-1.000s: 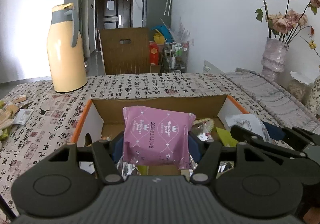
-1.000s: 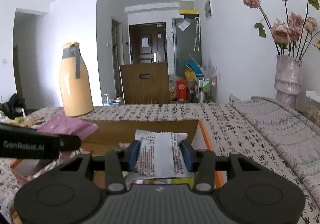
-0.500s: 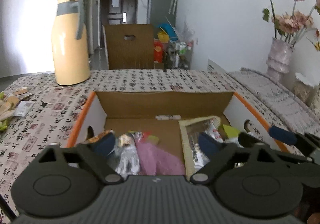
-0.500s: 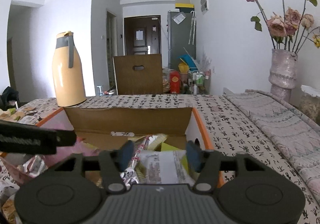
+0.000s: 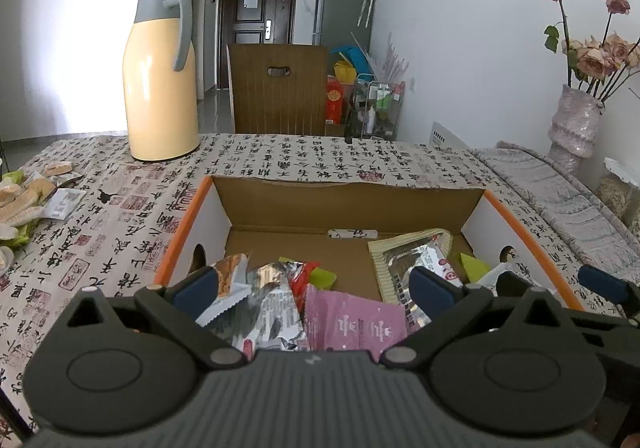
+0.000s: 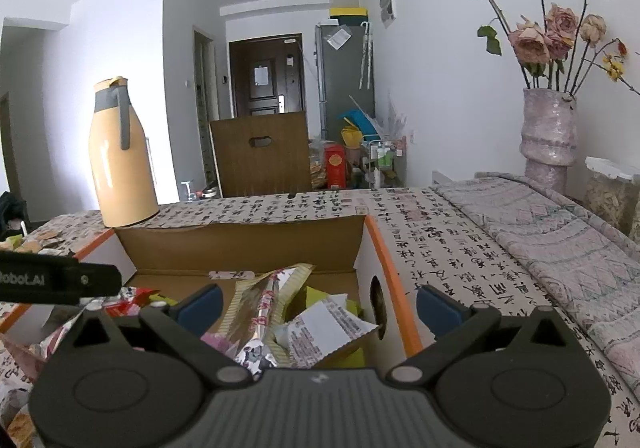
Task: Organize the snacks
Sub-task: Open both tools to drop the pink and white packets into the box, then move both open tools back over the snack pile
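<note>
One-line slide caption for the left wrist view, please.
Open left gripper hovers over cardboard box holding a pink snack packet among other wrappers.

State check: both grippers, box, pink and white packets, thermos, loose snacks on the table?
left gripper: open, holding nothing, over the box
right gripper: open, holding nothing
cardboard box: open-topped, partly filled with packets
pink packet: lying in the box
white packet: lying in the box, tilted
thermos: upright, lid on
loose snacks: on the tablecloth outside the box
</note>
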`<move>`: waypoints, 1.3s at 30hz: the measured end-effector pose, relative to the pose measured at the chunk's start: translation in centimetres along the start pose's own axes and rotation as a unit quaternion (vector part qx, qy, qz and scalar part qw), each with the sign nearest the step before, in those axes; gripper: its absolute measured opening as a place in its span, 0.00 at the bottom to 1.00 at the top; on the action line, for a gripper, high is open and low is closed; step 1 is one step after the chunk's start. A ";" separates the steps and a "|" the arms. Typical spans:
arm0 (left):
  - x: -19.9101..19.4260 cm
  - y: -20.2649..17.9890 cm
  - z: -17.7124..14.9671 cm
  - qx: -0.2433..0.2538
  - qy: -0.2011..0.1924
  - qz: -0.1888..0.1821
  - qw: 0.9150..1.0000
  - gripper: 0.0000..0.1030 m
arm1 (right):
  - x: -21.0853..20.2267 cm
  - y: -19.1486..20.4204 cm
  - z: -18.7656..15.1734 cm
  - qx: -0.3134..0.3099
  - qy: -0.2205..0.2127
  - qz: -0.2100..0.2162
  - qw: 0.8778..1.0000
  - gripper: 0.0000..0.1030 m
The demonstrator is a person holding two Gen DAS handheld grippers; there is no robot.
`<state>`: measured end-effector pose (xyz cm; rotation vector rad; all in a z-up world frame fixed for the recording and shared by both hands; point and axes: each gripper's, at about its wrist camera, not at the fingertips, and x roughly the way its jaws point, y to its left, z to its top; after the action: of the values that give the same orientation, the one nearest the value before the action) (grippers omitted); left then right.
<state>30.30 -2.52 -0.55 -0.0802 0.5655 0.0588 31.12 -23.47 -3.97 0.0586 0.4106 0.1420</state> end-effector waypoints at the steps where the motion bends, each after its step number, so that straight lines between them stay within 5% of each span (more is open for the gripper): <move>1: -0.1 0.0 0.0 0.000 -0.001 -0.001 1.000 1.00 | -0.1 -0.1 0.0 0.003 -0.001 -0.002 1.000 1.00; 21: -7.2 0.4 -0.2 0.018 -0.034 0.004 0.999 1.00 | -6.5 0.9 0.1 -0.023 -0.003 0.002 1.000 1.00; 39: -13.8 5.5 -8.4 0.011 0.022 -0.006 1.000 1.00 | -14.7 3.0 -8.4 0.001 0.083 0.032 0.996 1.00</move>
<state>13.82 1.73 -0.51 -0.0635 0.6089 0.0385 14.02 -22.43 -5.65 0.0616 0.5740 0.2110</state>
